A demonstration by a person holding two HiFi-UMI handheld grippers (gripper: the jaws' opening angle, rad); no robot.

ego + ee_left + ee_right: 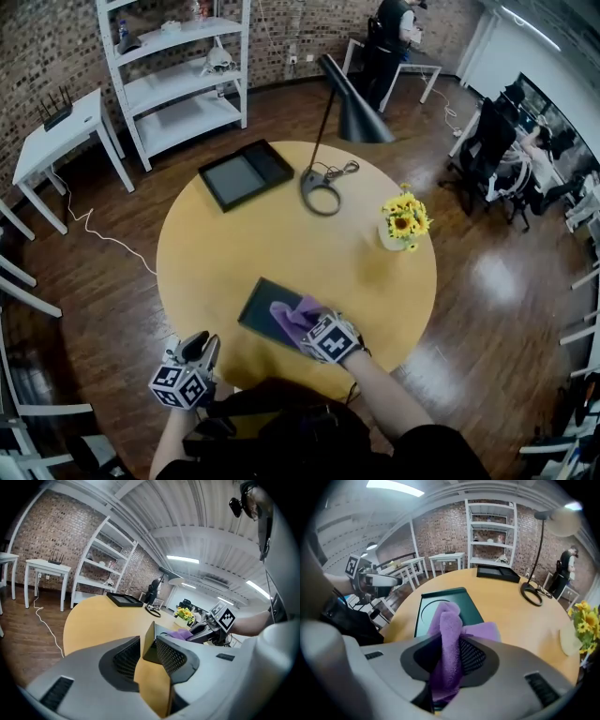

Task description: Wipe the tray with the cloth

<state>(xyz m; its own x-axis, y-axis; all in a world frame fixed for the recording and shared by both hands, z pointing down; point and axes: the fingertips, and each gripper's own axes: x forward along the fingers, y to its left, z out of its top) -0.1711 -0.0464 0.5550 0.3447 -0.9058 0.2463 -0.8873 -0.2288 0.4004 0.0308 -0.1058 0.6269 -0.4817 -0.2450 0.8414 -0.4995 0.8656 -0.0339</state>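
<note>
Left gripper (199, 350): jaws partly apart, nothing in them; held off the table's (281, 239) near edge, roughly level.
Black tray (246, 173): table's far left.
Tray (262, 307): dark green, flat on the table's near side.
Cloth (294, 316): purple, bunched on the tray's right part.
Right gripper (314, 328): clamped on the cloth, angled steeply down; forearm reaches in from below.
Vase (394, 236): holds yellow flowers (405, 217), table's right.

The head view looks steeply down on the surface (281, 234); the left gripper view and right gripper view skim it closely, sharing the tray (258, 314).
</note>
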